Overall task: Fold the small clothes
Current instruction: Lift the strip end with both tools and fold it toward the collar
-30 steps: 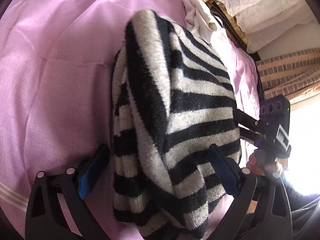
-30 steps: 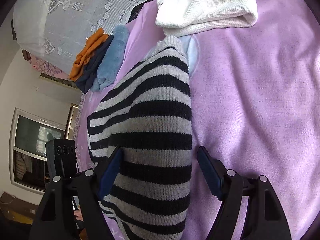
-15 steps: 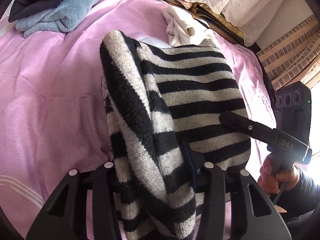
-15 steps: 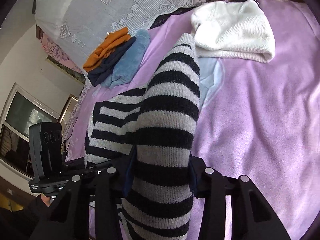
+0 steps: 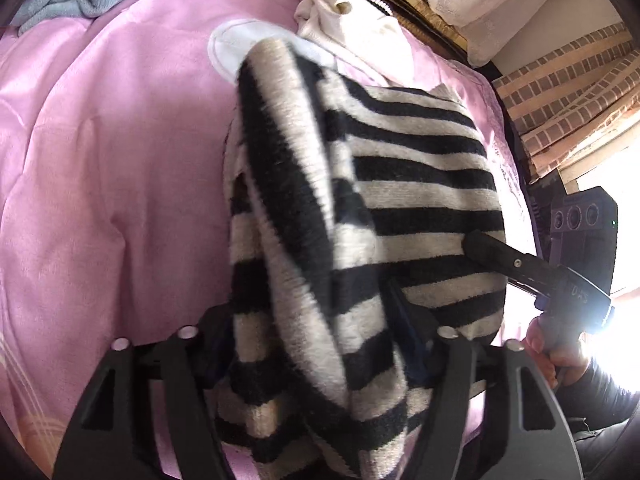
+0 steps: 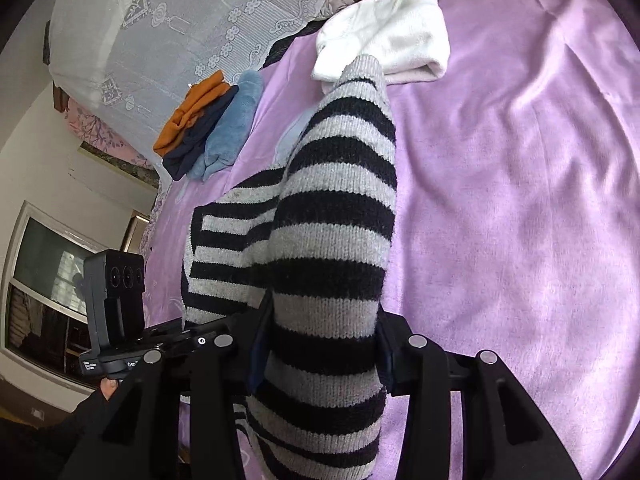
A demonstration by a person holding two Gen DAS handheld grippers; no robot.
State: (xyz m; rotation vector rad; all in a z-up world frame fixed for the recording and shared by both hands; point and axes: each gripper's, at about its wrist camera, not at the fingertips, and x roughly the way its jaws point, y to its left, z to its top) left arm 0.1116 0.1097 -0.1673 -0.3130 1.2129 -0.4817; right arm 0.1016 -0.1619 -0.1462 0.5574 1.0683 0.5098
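A black-and-grey striped knit sweater is bunched and held up above the pink blanket. My left gripper is shut on the near edge of the sweater. My right gripper is shut on another part of the sweater, which rises in a ridge ahead of it. The right gripper also shows in the left wrist view, pinching the sweater's right edge. The left gripper also shows at the lower left of the right wrist view.
A white folded garment lies at the far end of the blanket. A stack of orange, navy and blue clothes lies at the far left. A lace-covered headboard stands behind. A brick wall is at the right.
Both grippers closed on the sweater a second to half a second ago. Since then they have lifted and bunched it, and the views have shifted slightly.
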